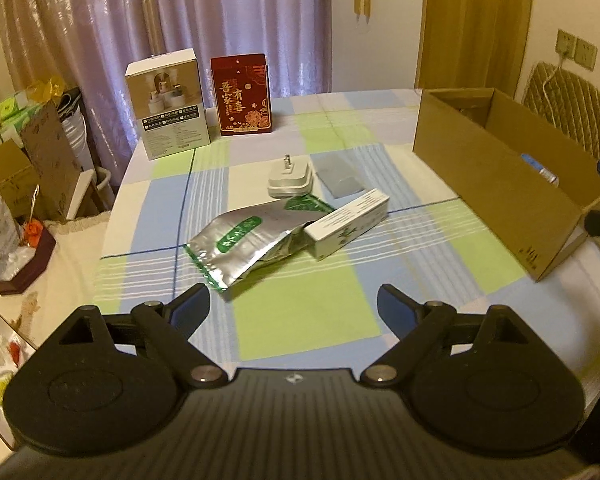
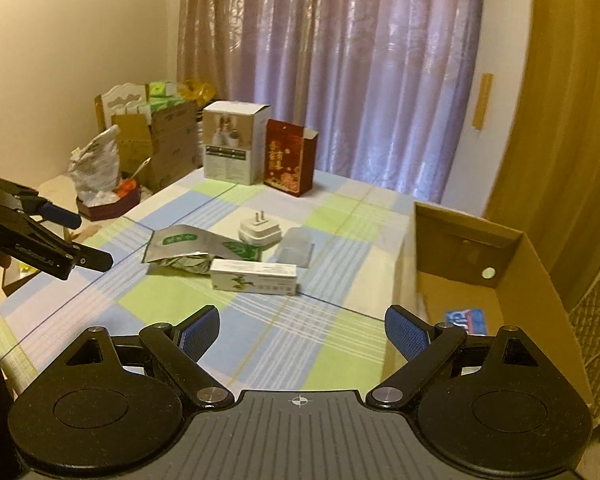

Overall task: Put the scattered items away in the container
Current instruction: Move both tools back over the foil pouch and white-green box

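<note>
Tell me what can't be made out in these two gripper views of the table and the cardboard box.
- Cardboard box contents: in the left wrist view its near wall hides all but a sliver of blue.
- Blue item in the box: in the right wrist view, partly behind the right hand-held gripper, print blurred.
- Small white carton: text too small to read.
- Silver foil pouch: its far end is under the carton in the left wrist view.

A white product box (image 1: 168, 104) and red gift box (image 1: 242, 96) stand before purple curtains (image 1: 172, 12)
</note>
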`<state>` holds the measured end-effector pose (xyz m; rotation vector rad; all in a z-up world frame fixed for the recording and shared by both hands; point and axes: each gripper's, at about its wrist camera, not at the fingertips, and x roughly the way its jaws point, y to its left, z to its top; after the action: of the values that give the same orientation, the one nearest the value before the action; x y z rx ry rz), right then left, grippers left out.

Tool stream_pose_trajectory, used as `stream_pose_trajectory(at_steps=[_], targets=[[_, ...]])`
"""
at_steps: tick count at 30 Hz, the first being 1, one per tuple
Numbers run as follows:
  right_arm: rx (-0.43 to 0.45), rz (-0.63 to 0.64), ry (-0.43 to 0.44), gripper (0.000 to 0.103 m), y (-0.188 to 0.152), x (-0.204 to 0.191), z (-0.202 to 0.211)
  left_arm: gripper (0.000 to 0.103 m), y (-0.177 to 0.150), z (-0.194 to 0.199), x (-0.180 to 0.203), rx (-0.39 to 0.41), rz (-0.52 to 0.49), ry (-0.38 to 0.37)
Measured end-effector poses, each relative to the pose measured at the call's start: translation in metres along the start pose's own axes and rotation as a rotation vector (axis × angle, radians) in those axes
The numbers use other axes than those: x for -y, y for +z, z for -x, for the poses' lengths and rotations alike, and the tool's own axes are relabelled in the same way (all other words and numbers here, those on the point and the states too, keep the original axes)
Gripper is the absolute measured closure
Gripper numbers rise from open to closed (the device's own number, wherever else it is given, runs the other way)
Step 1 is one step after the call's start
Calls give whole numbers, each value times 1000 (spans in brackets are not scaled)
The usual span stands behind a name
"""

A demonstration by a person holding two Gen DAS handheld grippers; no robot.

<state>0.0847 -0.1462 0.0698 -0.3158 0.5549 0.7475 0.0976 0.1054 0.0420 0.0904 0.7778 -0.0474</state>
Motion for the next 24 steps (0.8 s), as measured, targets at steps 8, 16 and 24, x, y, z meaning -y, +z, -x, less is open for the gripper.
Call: stream_pose_trajectory(at_steps=[8,16,24], targets=[[-52,21,48,8,5,-14,-36,6,-3,-26,-23,-22,-71,-10],[-124,77,83,8,11,-17,-95,5,-5,-77,-49,-70,-160,-29],[-184,156,101,8,13,-13,-160,5,13,-141,-71,-90,-270,-78]])
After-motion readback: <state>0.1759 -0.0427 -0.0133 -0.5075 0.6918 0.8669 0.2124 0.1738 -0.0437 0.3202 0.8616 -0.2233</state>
